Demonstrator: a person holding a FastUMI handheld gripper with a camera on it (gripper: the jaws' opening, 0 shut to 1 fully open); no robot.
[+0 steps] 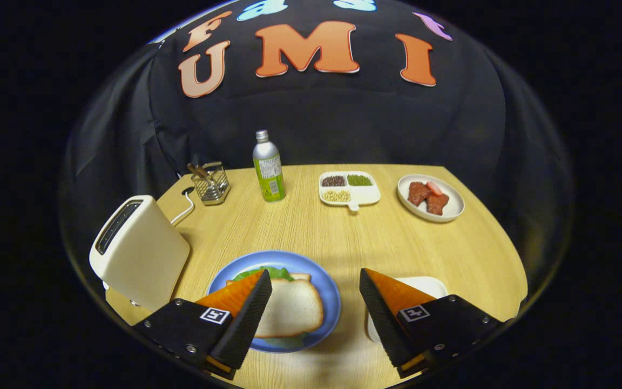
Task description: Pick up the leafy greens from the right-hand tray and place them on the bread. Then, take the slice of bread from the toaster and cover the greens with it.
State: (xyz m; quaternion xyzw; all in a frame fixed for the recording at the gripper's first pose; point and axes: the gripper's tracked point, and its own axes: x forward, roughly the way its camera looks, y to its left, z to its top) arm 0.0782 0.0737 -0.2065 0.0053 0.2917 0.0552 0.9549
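The gripper point(315, 302) hangs above the near edge of the worktop point(343, 237) with its jaws wide apart and holding nothing. Between the jaws, toward the left finger, the blue plate point(319, 273) carries a slice of bread point(292, 310) lying flat on top, with leafy greens point(273, 272) showing at its far edge and a second bread edge point(301, 277) visible beneath. Judged from this layout, the sandwich appears already covered and the task near its end. The chief hazard is the left finger: it overlaps the plate's left side in this view, and a careless sideways or downward move could catch the top slice and slide it off the greens, or tip the plate. The top slice looks light, soft and unsecured, sitting slightly skewed to the near right of the stack, so little force would shift it. The greens are thin and ruffled, and only a small part of them shows. The white tray point(430, 285) lies just beyond the right finger, partly hidden by it; its contents cannot be determined. The toaster point(138, 251) stands to the left of the plate, close enough to be struck by a leftward swing; whether its slot holds bread cannot be determined.
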